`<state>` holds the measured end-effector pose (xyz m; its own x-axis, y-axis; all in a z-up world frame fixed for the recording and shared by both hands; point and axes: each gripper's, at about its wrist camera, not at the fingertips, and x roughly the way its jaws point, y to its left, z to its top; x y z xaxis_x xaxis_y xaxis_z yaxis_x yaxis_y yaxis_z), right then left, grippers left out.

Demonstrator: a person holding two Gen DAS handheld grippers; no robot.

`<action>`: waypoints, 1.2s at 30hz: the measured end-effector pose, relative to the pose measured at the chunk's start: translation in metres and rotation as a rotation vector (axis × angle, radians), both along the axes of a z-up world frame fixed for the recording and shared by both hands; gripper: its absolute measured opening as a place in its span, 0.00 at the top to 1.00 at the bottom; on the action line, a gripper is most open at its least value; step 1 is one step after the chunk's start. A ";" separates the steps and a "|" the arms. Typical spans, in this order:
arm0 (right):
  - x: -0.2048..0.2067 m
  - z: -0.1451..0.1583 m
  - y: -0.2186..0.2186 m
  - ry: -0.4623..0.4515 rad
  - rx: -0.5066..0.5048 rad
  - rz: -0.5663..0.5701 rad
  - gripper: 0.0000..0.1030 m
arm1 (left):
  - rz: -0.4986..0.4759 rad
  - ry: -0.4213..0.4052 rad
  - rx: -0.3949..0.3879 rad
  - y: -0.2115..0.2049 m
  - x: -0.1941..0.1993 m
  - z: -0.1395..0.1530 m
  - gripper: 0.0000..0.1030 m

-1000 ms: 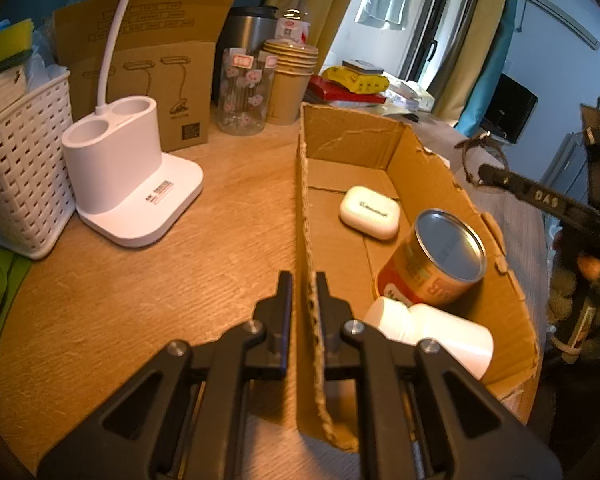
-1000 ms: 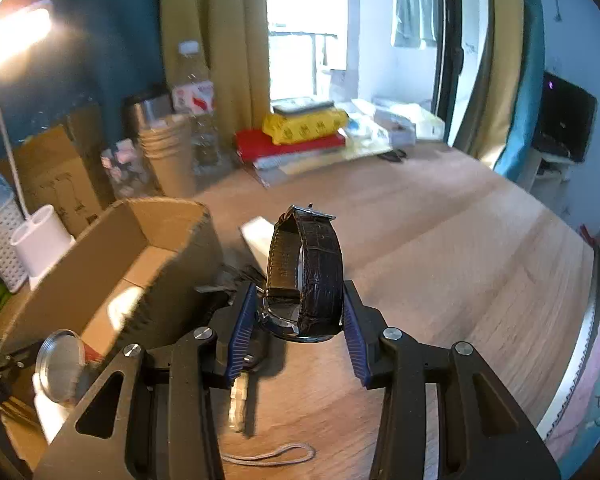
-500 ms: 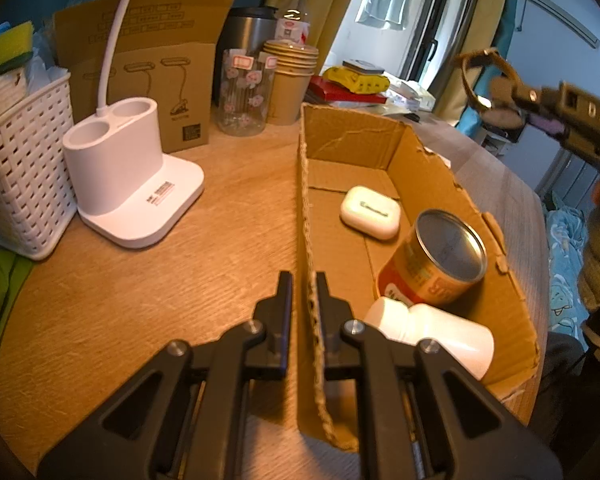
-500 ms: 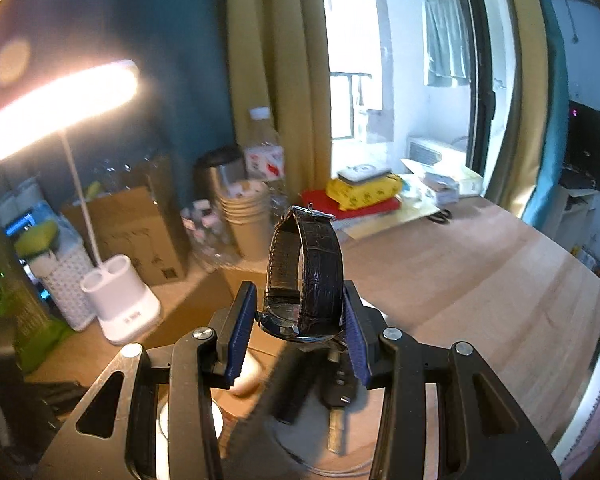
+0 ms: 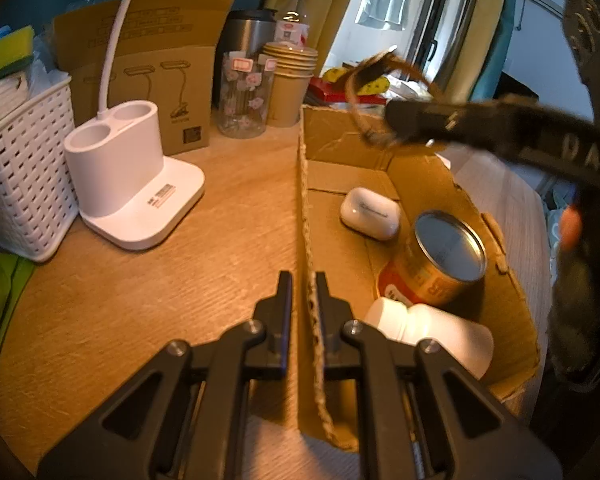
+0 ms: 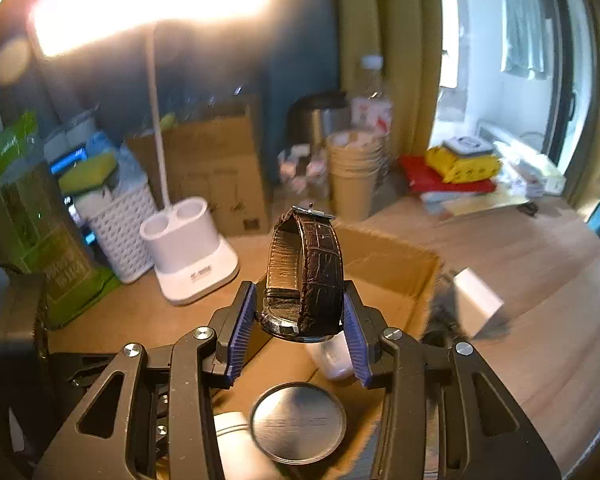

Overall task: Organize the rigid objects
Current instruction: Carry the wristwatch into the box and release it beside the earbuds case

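- The left tongs [image 5: 300, 300] are clenched on the near left wall of the cardboard box [image 5: 305, 216], one finger outside it and one inside, low over the bench [image 5: 188, 280].
- Just inside that wall, at the near end of the box floor, a white bottle [image 5: 440, 332] lies on its side.
- Touching or just behind the bottle, an orange tin can [image 5: 440, 264] leans with its silver lid tilted up.
- Further in, a white earbud case [image 5: 370, 213] lies flat on the box floor, apart from the can.
- The right tongs [image 6: 300, 320] are grasping a dark leather wristwatch [image 6: 312, 276] by its case, the strap loop standing upright above the blue pads [image 6: 242, 332].
- In the right wrist view the watch hangs over the open box [image 6: 400, 264], with the can lid [image 6: 298, 424] and the earbud case [image 6: 332, 354] below it.
- In the left wrist view the right tongs [image 5: 396, 120] reach in blurred from the right, over the far end of the box.
- Left of the box, a white lamp base [image 5: 128, 184] with two round wells stands on the bench, beside a white lattice basket [image 5: 24, 184].
- Behind them stand a brown carton [image 5: 168, 80], a flowered glass [image 5: 244, 96], a stack of paper cups [image 5: 290, 80], a steel flask [image 5: 246, 36] and a water bottle [image 5: 294, 16].
- Beyond the box, a small white block [image 6: 476, 300] lies on the bench.
- Furthest off are a yellow pack on something red [image 6: 460, 168], curtains and a window.
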<state>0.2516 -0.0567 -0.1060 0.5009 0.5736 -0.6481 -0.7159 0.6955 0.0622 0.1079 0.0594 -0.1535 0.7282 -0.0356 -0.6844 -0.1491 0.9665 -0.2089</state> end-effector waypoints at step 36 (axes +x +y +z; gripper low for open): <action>0.008 -0.030 0.000 0.136 -0.038 -0.022 0.46 | -0.003 -0.014 0.029 -0.007 -0.005 0.005 0.89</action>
<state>0.2592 -0.0569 -0.1364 0.4191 0.5373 -0.7319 -0.6872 0.7145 0.1310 0.1030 0.0521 -0.1482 0.7379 -0.0181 -0.6747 -0.1433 0.9727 -0.1828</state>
